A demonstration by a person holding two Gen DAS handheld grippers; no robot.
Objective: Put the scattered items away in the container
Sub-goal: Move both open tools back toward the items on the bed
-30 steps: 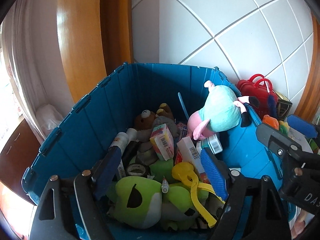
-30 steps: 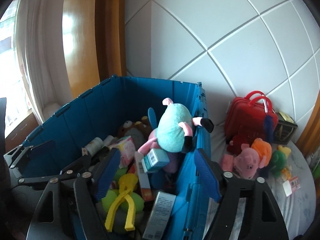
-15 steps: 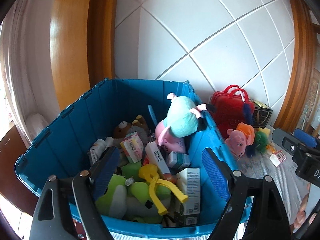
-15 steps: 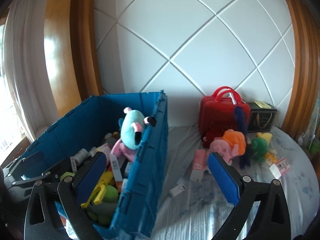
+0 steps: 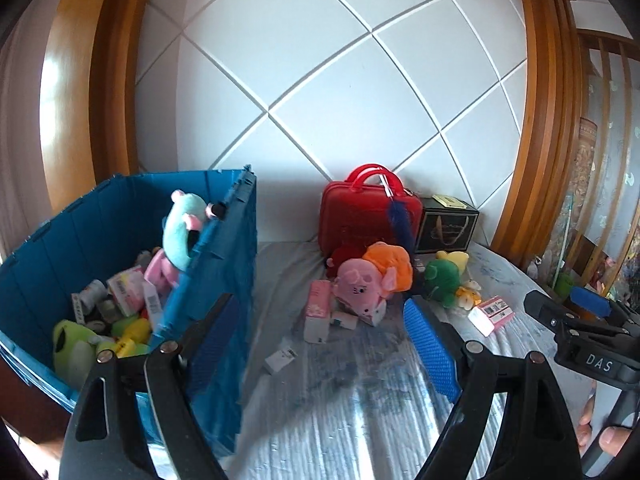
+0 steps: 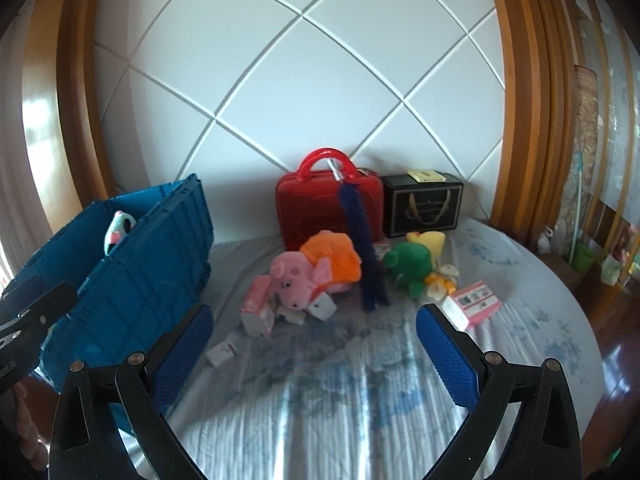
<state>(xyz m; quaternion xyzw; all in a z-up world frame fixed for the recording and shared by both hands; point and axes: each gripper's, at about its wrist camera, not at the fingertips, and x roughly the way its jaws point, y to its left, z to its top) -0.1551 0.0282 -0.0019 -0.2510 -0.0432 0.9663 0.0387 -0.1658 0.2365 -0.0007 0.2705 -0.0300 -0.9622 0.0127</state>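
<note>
Nearest, both grippers hang over the bedsheet (image 6: 360, 420), pointing down toward the clutter.

Left gripper (image 5: 326, 346): jaws spread wide, blue pads apart, nothing between them. Its left finger sits in front of the blue crate (image 5: 224, 264) wall.

Right gripper (image 6: 316, 354): jaws spread to their widest, empty, bare sheet between the pads. It shows at the right edge of the left wrist view too, with a person's fingertips below it.

Just beyond the pads: a small white box (image 6: 221, 350) lies alone on the sheet, near the crate's corner. A white-and-pink box (image 6: 474, 306) lies off to the right, apart from the rest.

Middle ground: a pink carton (image 6: 256, 308) leans against a pink pig plush (image 6: 298, 276), which lies on small white boxes. The pig wears an orange dress (image 6: 334, 260). A dark blue fuzzy strip (image 6: 368, 248) hangs from the case handle down across the sheet beside the pig. A green frog plush (image 6: 408, 266) lies just right of it, touching a pale yellow plush (image 6: 428, 242) behind.

Left side: the crate stands on the bed, already holding a teal-and-pink pig plush (image 5: 182, 226) propped against the right wall, a green plush (image 5: 76, 346), a yellow toy, boxes and bottles.

Far: a red carry case (image 6: 326, 204) stands upright against the white padded headboard (image 6: 304, 80), a black box (image 6: 422, 204) just beside it on the right. Wooden frame either side.
</note>
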